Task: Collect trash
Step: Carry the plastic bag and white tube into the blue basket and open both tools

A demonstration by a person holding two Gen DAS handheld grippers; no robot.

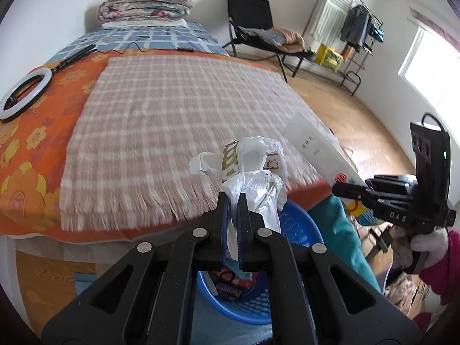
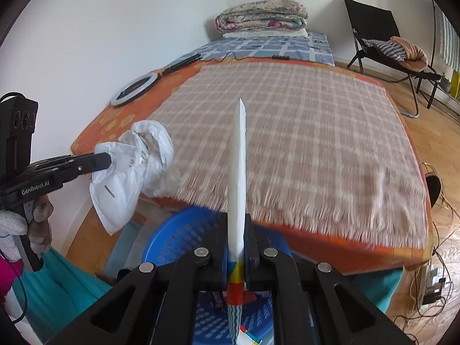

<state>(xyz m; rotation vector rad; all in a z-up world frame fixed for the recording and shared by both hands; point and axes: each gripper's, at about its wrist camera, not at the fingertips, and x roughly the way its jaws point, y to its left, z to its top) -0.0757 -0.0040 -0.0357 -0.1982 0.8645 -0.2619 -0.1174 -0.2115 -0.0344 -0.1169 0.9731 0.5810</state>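
Left gripper [image 1: 233,201] clenched on crumpled plastic bag [image 1: 253,169]: light, soft, slippery; held by bunched neck. Right gripper [image 2: 236,224] clamps flat paper packet [image 2: 239,172] edge-on: thin, bendy. Both poised above blue basket [image 2: 178,238], beside bed [image 2: 302,132].

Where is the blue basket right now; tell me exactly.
The blue basket sits on the floor against the foot of the bed, under the plaid blanket's fringe. In both wrist views it lies directly below the left gripper and right gripper.

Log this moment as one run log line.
left gripper shut on crumpled plastic bag | right gripper shut on flat white packet | both above blue basket
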